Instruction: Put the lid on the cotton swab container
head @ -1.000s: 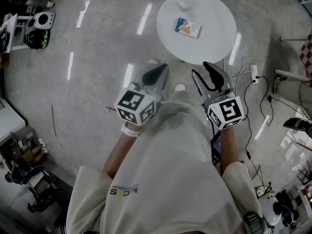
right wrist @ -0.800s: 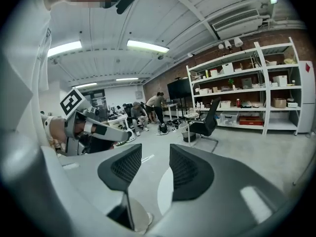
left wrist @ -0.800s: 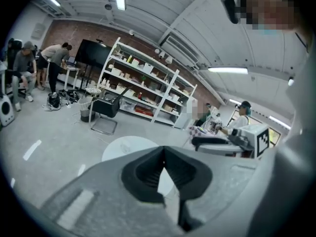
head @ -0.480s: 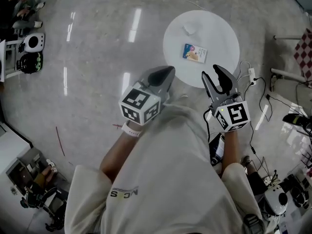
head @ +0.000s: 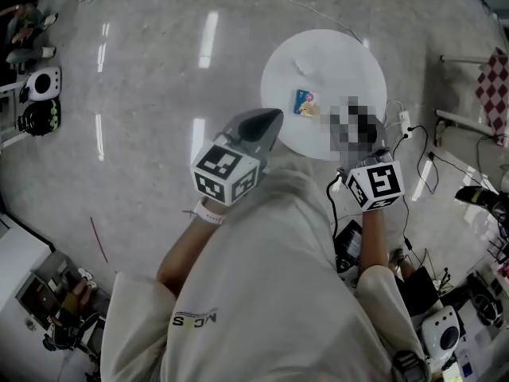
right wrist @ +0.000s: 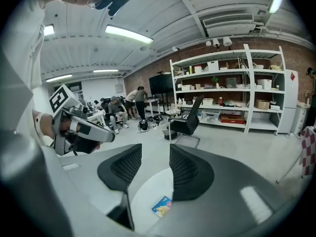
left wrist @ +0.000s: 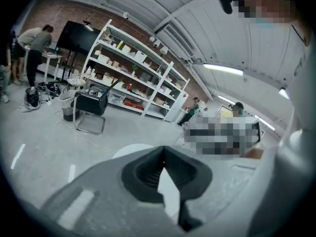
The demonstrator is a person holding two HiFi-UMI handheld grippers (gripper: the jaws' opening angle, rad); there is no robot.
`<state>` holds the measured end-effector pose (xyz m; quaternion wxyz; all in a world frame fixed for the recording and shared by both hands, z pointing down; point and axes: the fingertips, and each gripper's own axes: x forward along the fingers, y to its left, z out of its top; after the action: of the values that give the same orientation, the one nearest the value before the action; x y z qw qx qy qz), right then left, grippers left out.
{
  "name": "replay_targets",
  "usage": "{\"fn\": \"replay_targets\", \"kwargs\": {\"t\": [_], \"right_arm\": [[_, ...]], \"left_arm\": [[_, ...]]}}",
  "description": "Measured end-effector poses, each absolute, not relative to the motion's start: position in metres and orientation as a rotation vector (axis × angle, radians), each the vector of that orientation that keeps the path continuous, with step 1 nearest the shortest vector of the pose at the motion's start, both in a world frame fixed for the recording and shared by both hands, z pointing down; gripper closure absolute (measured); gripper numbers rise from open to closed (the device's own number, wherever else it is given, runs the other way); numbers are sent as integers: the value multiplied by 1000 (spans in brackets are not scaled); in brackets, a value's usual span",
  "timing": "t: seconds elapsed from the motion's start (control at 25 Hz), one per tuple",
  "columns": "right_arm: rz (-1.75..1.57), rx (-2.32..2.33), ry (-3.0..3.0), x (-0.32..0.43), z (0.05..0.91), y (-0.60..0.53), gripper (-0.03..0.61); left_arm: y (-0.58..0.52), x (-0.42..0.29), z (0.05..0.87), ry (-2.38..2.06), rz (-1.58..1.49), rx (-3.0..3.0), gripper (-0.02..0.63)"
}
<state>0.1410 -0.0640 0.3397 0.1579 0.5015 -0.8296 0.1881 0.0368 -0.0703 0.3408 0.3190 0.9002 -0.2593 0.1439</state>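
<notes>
Head view gives no sure sight of the cotton swab container or of its lid. On the round white table (head: 342, 50) only two things are seen, lying apart from each other: a small flat blue-and-yellow packet (head: 305, 102) toward the near side, and farther back a small pale object (head: 307, 60) that is too faint to be identified. Which of them belongs to the task cannot be told from here. The left gripper (head: 270, 118) is held over the grey polished floor (head: 143, 94), just beside the near-left edge of the table, and is pointed toward it. In the left gripper view its jaws are closed at the tips, with only a thin slit below them, and nothing is held. The right gripper (right wrist: 155, 149) is held at the near-right edge of the table, where its tips are covered by a mosaic patch in the head view. In the right gripper view its jaws stand moderately apart with nothing between them, and the table and the packet (right wrist: 162, 206) are seen below through the gap. The step in hand is judged to be the approach, since nothing is grasped and both grippers are well above the table. For the next move the grippers would need to be lowered over the table, the left jaws opened, the lid found and taken by one gripper, and the container steadied by the other.
</notes>
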Motion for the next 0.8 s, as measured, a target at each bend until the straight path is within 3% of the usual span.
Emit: {"fn": "replay_targets", "kwargs": {"t": [0.24, 0.32, 0.48, 0.8], "right_arm": [[472, 1365, -2349, 155, 369, -107, 403], [500, 1373, -2316, 158, 383, -114, 502], [509, 1392, -2279, 165, 407, -130, 591], [549, 1343, -2283, 169, 461, -151, 584]], "left_arm": [[-99, 57, 364, -709, 401, 2351, 615], [-101, 57, 369, -716, 410, 2345, 615], [-109, 58, 381, -735, 422, 2326, 615], [-123, 79, 419, -737, 454, 2300, 615]]}}
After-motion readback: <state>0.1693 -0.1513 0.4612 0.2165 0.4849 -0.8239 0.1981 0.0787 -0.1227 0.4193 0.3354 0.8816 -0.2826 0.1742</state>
